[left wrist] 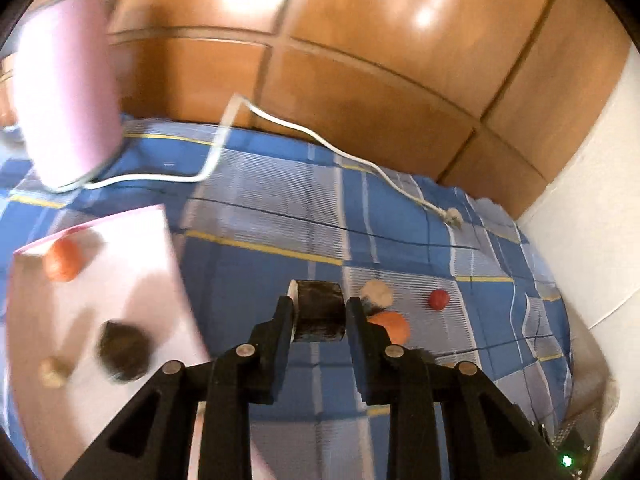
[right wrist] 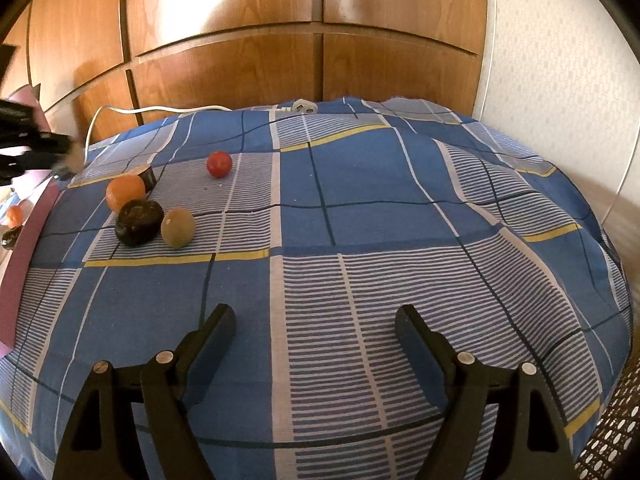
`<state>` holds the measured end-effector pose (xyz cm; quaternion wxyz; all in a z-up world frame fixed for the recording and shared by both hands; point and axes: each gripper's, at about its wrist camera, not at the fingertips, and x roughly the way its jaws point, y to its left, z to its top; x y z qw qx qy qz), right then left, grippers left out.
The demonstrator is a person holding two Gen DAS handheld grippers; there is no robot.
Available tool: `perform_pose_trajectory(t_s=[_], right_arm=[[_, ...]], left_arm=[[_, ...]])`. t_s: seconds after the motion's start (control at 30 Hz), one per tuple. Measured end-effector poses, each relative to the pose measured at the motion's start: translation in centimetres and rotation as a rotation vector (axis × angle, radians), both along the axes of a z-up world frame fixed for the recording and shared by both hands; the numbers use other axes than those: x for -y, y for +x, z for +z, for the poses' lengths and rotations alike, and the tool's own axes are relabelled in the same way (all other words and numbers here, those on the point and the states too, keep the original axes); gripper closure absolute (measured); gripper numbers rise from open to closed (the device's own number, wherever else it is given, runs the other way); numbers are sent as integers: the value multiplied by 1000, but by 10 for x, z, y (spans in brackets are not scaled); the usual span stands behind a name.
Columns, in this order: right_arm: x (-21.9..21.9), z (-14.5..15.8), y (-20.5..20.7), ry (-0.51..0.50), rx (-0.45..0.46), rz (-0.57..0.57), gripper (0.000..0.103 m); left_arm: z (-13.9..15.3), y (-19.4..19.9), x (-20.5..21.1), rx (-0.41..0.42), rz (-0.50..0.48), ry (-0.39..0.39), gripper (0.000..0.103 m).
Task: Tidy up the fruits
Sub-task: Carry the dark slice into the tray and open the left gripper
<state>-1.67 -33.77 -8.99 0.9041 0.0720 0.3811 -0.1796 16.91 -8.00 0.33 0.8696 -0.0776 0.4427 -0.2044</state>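
One dark cut fruit piece (left wrist: pixel 320 312) clamped in my left claw (left wrist: pixel 318 316), lifted clear of the cloth!

Jaws pinch it by its flat sides so it can't roll, and I'd say it's bound for the pink tray (left wrist: pixel 120 280) just to the left, where an orange fruit (left wrist: pixel 62 260), a dark fruit (left wrist: pixel 124 350) and a pale one (left wrist: pixel 54 372) already sit. My right claw (right wrist: pixel 316 330) hangs wide apart and empty over the blue checked bedspread (right wrist: pixel 400 200), aimed towards the orange (right wrist: pixel 125 192), dark fruit (right wrist: pixel 139 222), olive-green fruit (right wrist: pixel 178 227) and red ball-shaped fruit (right wrist: pixel 219 164) left there.

Dark cut fruit piece (left wrist: pixel 320 312) clamped, lifted.
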Motion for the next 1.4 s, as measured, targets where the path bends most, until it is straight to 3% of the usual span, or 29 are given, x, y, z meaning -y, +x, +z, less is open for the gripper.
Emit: perform_pose_trajectory(t_s=[0.3,0.43,0.57,0.73,0.8,0.87,1.07,1.23,1.4], right_arm=[[0,0,0,3,-4,-14,19],[-1,0,-1,4,-8,-22,19],[-1,0,0,3,-13,-24,19],[-2,1,1,6,-27,-34,19],[-2,1,2,5,-30,-37,19],[-2,1,2,4,-33,-40,19],[-3,1,3,4,-40,-41,19],[-3,1,3,5,-40,-42,19],[-2,0,2,10,-36,-50,19]], left_arm=[[-6,-42,-96,43,185,79,76],[-18,-49,-127,26,260,106,76],[-26,-54,-144,14,306,113,76],[-24,-63,-154,64,328,122,75],[-22,-64,-154,77,332,120,70],[-18,-70,-159,96,350,110,53],[-13,-91,-168,121,419,131,26],[-14,-110,-172,126,477,159,16],[-16,-121,-168,127,492,178,12]])
